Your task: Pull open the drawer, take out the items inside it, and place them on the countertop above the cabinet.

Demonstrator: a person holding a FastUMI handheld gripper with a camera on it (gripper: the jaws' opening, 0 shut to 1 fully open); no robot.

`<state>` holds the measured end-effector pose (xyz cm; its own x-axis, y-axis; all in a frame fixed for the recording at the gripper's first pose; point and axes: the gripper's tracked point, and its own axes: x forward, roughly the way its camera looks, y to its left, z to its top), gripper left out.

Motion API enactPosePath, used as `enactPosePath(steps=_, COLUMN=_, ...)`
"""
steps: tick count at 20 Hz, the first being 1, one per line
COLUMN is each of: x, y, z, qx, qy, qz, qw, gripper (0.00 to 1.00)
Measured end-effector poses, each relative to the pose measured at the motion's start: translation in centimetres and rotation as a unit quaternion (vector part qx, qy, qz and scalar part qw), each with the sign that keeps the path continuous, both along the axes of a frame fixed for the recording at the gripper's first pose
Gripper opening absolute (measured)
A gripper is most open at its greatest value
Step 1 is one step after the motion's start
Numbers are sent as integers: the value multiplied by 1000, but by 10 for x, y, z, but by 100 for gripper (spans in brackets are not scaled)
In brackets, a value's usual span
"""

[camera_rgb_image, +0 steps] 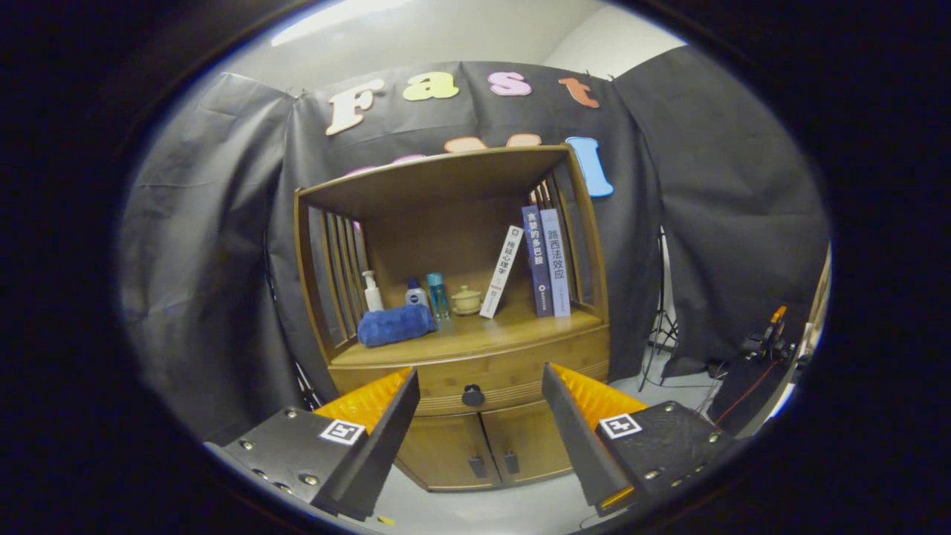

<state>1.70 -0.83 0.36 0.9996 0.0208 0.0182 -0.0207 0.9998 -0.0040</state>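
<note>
Gripper view, claw: the claw (475, 416) hangs released, its two fingers (386, 416) spread wide and holding nothing, in the air in front of the cabinet and apart from it.

Gripper view, drawer: the drawer (475, 379) sits shut in the wooden cabinet (461, 446), just under the open shelf. Its round dark knob (473, 395) shows in the gap between the fingers, beyond their tips.

Gripper view, items: whatever lies in the drawer is hidden while it stays closed; I cannot tell what is inside.

Gripper view, surface: the surface (513, 327) above the drawer has bare wood in the middle and near edge. On its left lies a rolled blue towel (395, 325), with a white pump bottle (371, 291) and two small bottles (427, 295) behind it. A small lidded pot (466, 300) stands mid-back, a white book (501, 272) leans beside it, and two upright books (547, 261) stand on the right.

Gripper view, lower doors: two closed doors (487, 446) with small handles sit below the drawer.

Step in hand: I judge this the approach, with the drawer not yet opened.

Next move calls for: bringing the claw forward, centred on the knob, closing both fingers on it, then a straight pull toward the near side.
</note>
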Motion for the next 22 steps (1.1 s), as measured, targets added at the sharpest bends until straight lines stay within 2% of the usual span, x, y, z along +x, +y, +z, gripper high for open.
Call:
enactPosePath(steps=5, x=42, y=2, z=-20, qx=-23, qy=5, qz=10, qw=1000, gripper=99)
enactPosePath(steps=13, x=147, y=20, z=-83, qx=-66, qy=21, qz=34, qw=997, gripper=99)
enactPosePath(steps=15, x=173, y=27, z=-113, qx=-83, qy=43, qz=52, qw=994, gripper=99)
enactPosePath(steps=18, x=200, y=19, z=-150, qx=-69, qy=80, qz=50, qw=993, gripper=98)
enactPosePath(steps=20, x=211, y=18, z=-159, qx=-69, qy=83, qz=50, qw=993, gripper=98)
enactPosePath(steps=21, x=218, y=19, z=-158, qx=-66, qy=79, qz=54, qw=993, gripper=97)
enactPosePath(steps=22, x=221, y=20, z=-159, qx=-57, qy=76, qz=60, qw=994, gripper=86)
